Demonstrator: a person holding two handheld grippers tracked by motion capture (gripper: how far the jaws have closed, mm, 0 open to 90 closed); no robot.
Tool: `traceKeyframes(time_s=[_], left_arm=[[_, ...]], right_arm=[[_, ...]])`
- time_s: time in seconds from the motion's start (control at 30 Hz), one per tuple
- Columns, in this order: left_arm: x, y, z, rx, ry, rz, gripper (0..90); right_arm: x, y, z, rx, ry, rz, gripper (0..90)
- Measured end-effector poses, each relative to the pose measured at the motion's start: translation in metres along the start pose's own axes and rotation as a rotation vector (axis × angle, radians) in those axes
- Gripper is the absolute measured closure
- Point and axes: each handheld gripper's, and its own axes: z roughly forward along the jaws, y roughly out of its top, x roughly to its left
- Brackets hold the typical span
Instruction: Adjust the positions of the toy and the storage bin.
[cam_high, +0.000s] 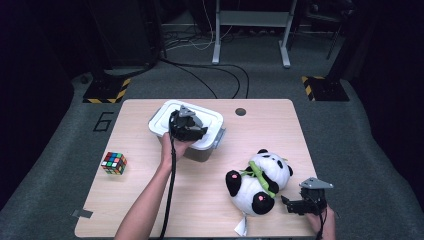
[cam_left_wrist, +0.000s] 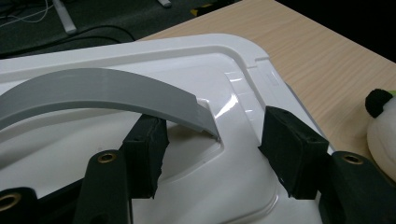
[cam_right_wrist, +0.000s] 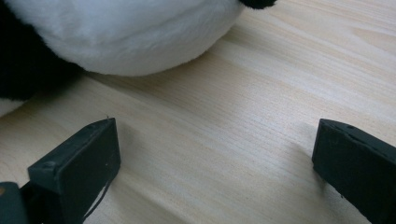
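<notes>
Both tongs gape empty: left tongs (cam_left_wrist: 210, 154) straddle the box's (cam_high: 162, 120) grey handle (cam_left_wrist: 102, 91) at mid-frame, needing closure to grip.

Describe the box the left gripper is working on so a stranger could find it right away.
On the wooden table, look to the far middle: the storage box sits under the left gripper. It is the only container, with a white lid and grey handle.

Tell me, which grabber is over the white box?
The left gripper hovers over the white box, by its grey handle. The right gripper sits beside the panda.
</notes>
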Motion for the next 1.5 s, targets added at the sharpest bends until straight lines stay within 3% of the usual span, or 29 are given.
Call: traceKeyframes(time_s=[0.93,1.5], left_arm=[[-0.041,0.020,0.028,0.008,-0.066,0.034,40.7],[-0.059,0.028,0.041,0.006,-0.091,0.057,40.5]], right_arm=[[0.000,0.000,0.000,-0.001,0.000,-0.003,0.3],[0.000,0.000,0.000,0.000,0.000,-0.001,0.3]])
